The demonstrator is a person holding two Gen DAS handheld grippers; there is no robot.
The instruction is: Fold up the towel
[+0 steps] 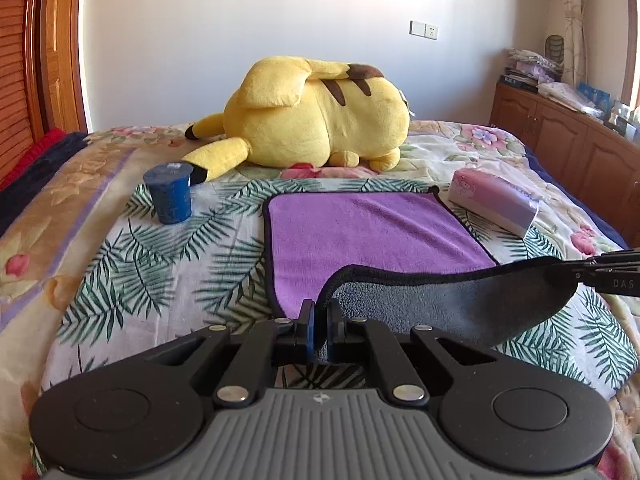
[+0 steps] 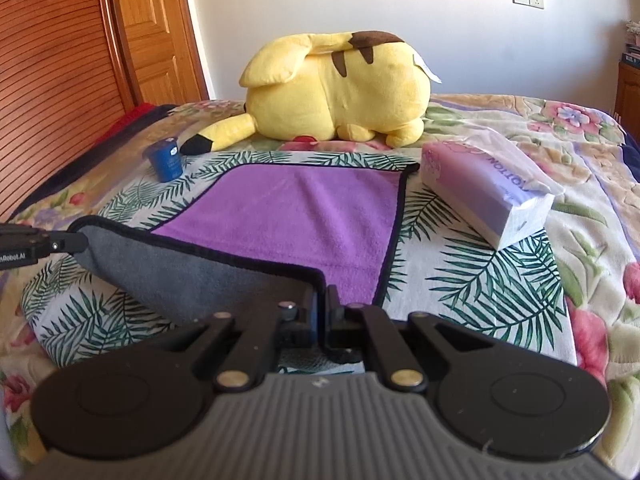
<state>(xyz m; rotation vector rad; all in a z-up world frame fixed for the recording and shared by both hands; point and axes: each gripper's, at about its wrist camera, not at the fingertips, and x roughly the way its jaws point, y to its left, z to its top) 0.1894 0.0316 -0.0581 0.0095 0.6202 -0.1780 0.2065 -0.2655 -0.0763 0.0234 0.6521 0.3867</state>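
Towel (image 1: 360, 236): purple on top, grey underneath, black-bound edge. It lies on the palm-leaf sheet (image 1: 168, 264) of the bed, far part flat, near edge lifted off the sheet and turned over to show the grey side.

Left gripper (image 1: 319, 320): jaws nearly closed, pinching the near left corner of the towel between its blue pads.

Right gripper (image 2: 322, 300): jaws narrow, clamped on the near right corner. The raised hem hangs between the two grippers in a shallow sag.

Blue cup (image 1: 170, 192): upright on the sheet, left of the towel, apart from it.

Tissue pack (image 2: 484, 196): pale purple, lying just beside the towel's far right corner.

Pikachu plush (image 1: 316, 116): yellow, lying on the floral quilt (image 2: 560, 132) beyond the towel, one black-tipped ear near the cup.

Wooden cabinet (image 1: 572, 152): stands along the right-hand side.
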